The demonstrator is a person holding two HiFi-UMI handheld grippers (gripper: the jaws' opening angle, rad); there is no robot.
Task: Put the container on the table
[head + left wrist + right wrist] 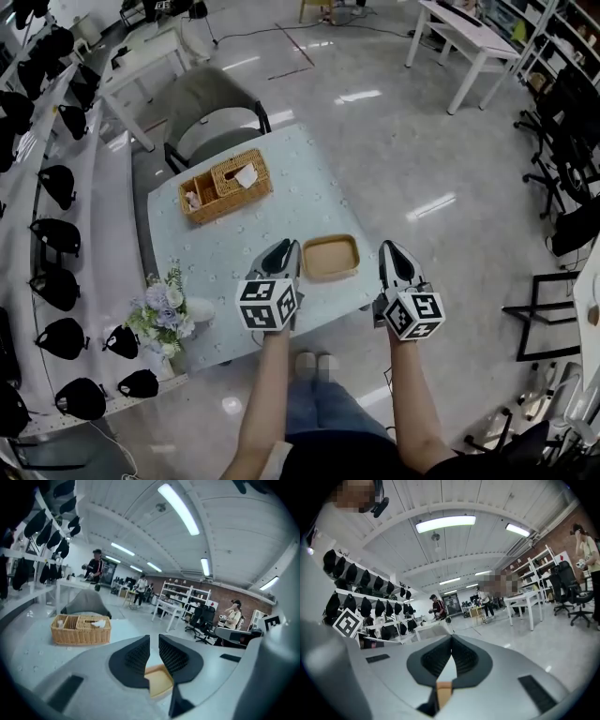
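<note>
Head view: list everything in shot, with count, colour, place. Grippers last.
container: 1, tan, on the table near its front edge, between the grippers
wicker basket: 1, light brown, far left part of the table
flowers: 1 bunch, pale, table's near left corner
table: 1, pale, centre
chair: 1, grey, behind the table
black items: many, on the shelf at left
left gripper: grey, left of the container, jaws slightly apart, nothing between
right gripper: grey, right of the container, jaws together

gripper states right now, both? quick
Left gripper: fingers slightly apart, holding nothing; container lies just beyond.
Right gripper: fingers closed at the tips; tan sliver low between them, grip cannot be told.
</note>
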